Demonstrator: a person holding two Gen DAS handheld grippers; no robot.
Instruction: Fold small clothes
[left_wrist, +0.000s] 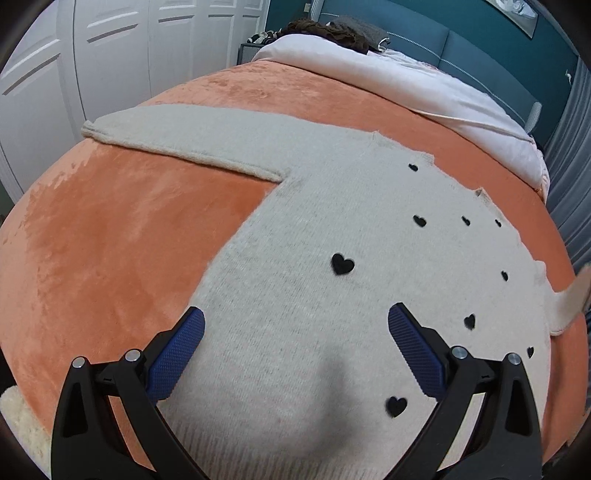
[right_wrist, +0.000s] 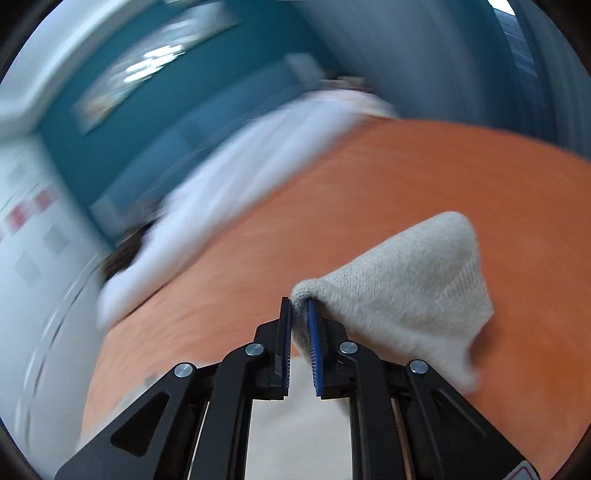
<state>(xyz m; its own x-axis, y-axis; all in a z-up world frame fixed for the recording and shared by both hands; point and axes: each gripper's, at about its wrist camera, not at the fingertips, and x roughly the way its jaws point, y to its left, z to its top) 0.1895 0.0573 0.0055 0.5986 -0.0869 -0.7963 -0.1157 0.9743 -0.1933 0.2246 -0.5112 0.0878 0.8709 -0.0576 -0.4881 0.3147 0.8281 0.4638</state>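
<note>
Orange blanket (left_wrist: 110, 240), teal wall (left_wrist: 480, 29), left tongs (left_wrist: 295, 325) spread, right tongs (right_wrist: 299, 314) pinching sweater (left_wrist: 314, 240)

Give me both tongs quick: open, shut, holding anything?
Left tongs: open, empty, over the sweater on the orange blanket.
Right tongs: shut on the sweater's sleeve.

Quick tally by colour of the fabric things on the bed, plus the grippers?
Cream sweater: 1
Orange blanket: 1
White bedding: 1
Hand-held grippers: 2, left hand-held gripper open, right hand-held gripper shut on a sweater sleeve
Total: 5
</note>
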